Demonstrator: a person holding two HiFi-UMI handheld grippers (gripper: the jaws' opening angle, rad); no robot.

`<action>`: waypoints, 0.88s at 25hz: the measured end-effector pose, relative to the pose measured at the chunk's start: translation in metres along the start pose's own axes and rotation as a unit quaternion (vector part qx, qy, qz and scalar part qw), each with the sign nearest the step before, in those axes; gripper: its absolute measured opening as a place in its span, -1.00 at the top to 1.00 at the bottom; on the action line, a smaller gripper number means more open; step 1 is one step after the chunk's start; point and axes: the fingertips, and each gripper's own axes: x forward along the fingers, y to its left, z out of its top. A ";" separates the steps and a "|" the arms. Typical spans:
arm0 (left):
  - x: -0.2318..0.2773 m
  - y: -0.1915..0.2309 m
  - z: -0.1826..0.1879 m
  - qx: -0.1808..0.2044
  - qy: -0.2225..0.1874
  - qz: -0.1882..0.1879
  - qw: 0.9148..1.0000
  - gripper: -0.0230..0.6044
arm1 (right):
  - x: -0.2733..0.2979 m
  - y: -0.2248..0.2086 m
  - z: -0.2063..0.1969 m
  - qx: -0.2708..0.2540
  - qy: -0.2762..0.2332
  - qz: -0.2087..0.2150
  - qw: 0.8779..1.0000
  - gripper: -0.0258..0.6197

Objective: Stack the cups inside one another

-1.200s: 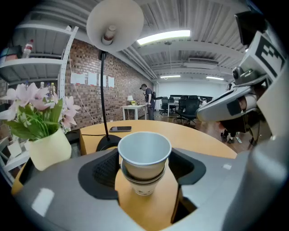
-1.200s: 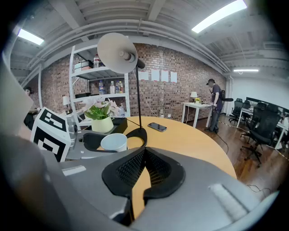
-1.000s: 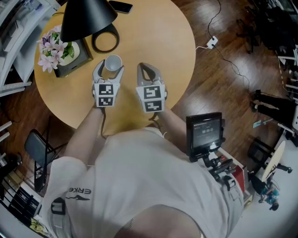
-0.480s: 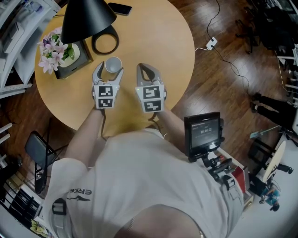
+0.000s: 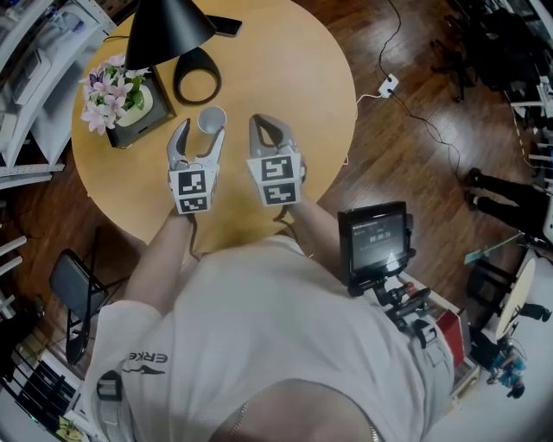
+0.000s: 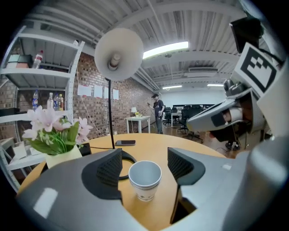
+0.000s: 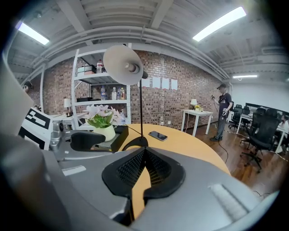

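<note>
RISK: a finger of the left gripper (image 5: 200, 131) may clip the light cup (image 5: 211, 119) and tip it | LEFT: fingers wide, just closed a little, cup between them untouched | RIGHT: right gripper (image 5: 263, 121) fingers shut, empty | CUP: upright on worktop (image 5: 285, 69), just beside lamp base (image 5: 197, 57)

**Bystanders on the tabletop**

A round pale wooden table (image 5: 294, 95) carried a black lamp with a conical shade (image 5: 168, 30). Its ring-shaped black base (image 5: 197, 76) sat just beside pink flowers in a cream pot (image 5: 111, 86). A black smartphone (image 5: 223, 26) lay near the far edge.
</note>
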 end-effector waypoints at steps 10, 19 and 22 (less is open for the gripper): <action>-0.057 0.002 0.061 0.006 -0.090 0.016 0.996 0.57 | -0.031 0.028 0.025 -0.014 -0.039 -0.003 0.999 0.88; -0.102 0.005 0.087 0.004 -0.135 0.012 0.991 0.92 | -0.063 0.055 0.047 -0.016 -0.074 -0.011 0.997 0.88; -0.115 0.007 0.088 -0.001 -0.140 0.005 0.990 0.92 | -0.076 0.065 0.052 -0.020 -0.080 -0.017 0.996 0.88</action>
